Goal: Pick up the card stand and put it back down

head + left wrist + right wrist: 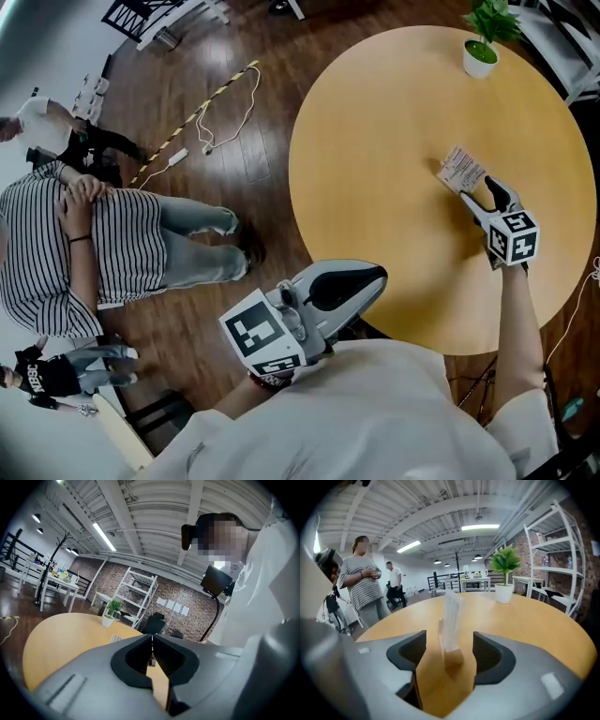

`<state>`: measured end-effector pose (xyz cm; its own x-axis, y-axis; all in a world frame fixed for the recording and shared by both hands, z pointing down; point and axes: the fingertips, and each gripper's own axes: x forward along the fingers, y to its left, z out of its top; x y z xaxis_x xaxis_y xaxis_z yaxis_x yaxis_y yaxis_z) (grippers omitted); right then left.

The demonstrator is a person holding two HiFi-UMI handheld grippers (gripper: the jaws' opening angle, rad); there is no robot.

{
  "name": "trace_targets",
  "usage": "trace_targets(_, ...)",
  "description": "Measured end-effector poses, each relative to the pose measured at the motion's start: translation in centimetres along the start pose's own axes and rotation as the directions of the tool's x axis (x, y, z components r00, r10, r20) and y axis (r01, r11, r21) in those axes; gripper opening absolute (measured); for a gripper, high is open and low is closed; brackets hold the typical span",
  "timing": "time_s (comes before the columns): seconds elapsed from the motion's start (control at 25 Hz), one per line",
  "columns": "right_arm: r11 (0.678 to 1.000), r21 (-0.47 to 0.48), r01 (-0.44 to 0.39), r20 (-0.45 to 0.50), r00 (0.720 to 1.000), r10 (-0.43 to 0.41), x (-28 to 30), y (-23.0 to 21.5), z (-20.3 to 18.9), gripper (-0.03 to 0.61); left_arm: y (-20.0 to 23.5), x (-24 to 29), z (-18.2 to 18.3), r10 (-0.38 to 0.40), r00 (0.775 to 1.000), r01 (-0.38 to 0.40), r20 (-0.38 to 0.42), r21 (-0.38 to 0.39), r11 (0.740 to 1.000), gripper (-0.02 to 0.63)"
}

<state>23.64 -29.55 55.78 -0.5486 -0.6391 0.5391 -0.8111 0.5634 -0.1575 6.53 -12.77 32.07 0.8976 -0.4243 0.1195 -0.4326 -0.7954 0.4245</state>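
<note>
Wooden floor [253, 122] at left; bystander in striped shirt [84, 244] standing on it. Left gripper [378, 275] held off table edge, close to wearer's chest; jaws pressed together, nothing between. Round tan table [375, 187] centre to right. Card stand [461, 171] upright on tabletop, right of centre, white card in wooden base. Right gripper [483, 199] low at stand; jaws spread, stand between them, pads clear of it both sides, grip released. Potted plant [483, 45] at far table edge, well apart from stand.
</note>
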Motion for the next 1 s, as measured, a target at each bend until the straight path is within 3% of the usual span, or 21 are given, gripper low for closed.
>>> trace_targets(0.16, 0.996, -0.077, -0.039, -0.096, 0.995, 0.031, 3.6, -1.3, -0.9, 0.285, 1.7, 2.0, -0.6, -0.001, 1.000, 0.001, -0.023, -0.032, 0.999, 0.000)
trace_targets(0.24, 0.994, -0.094, -0.057, -0.115, 0.992, 0.046, 5.0, -1.7, -1.5, 0.246, 2.3, 2.7, -1.2, -0.008, 0.999, 0.006, -0.037, -0.048, 0.999, 0.000)
trace_targets(0.48, 0.979, -0.156, -0.132, -0.195, 0.976, 0.100, 7.1, 0.1, -3.1, 0.207, 3.3, 2.8, -2.1, -0.007, 0.998, 0.002, -0.058, -0.096, 0.995, 0.000)
trace_targets(0.56, 0.978, -0.159, -0.133, -0.187, 0.977, 0.102, 7.2, 0.1, -2.9, 0.156, 3.4, 2.9, -2.0, -0.007, 0.998, 0.000, -0.061, -0.105, 0.994, 0.000)
trace_targets(0.8, 0.990, -0.072, -0.119, -0.098, 0.989, 0.111, 7.0, -0.2, -2.0, 0.147, 4.2, 2.6, -3.6, 0.005, 0.998, -0.010, -0.058, -0.100, 0.995, 0.000)
trace_targets(1.0, 0.992, -0.062, -0.114, -0.041, 0.993, 0.111, 3.7, 0.7, 0.2, 0.146, 3.5, 2.2, -3.0, 0.003, 0.999, -0.006, -0.037, -0.093, 0.996, 0.000)
